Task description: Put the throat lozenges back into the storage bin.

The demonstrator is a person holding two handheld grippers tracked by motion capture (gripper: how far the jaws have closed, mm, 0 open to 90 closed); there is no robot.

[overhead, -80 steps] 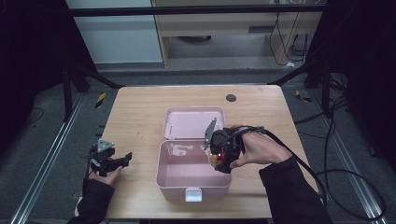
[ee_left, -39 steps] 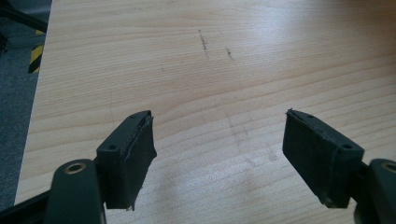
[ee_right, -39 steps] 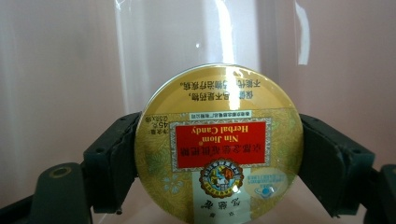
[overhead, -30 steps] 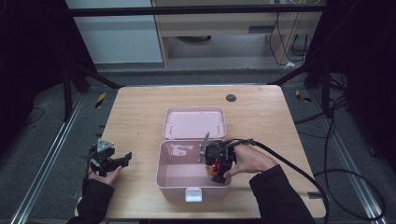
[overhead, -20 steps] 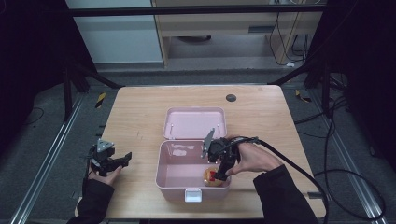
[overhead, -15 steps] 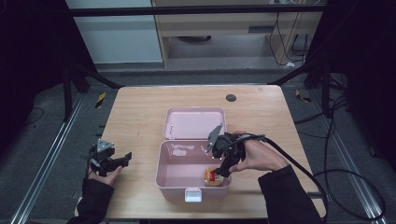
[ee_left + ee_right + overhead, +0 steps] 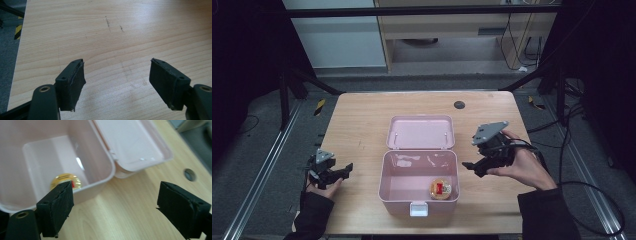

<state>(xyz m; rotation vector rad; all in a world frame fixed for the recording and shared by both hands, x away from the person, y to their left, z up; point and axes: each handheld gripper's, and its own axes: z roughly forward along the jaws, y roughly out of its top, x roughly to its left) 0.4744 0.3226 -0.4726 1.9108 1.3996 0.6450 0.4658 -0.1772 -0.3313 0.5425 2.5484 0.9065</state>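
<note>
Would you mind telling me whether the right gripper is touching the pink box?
Apart. The high view shows the right gripper open beside the pink box, with bare table between them.

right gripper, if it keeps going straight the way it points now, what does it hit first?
Probably the pink box: the open right gripper aims across bare table at the box's near wall and corner, with the open lid just beyond. Its height above the table is unclear, so it may instead pass over the rim.

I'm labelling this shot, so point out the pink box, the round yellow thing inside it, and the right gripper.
pink box [image 7: 386, 186]: high view, left wall.
round yellow thing [image 7: 442, 189]: high view, top face.
right gripper [image 7: 474, 168]: high view, between its open jaws.
</note>
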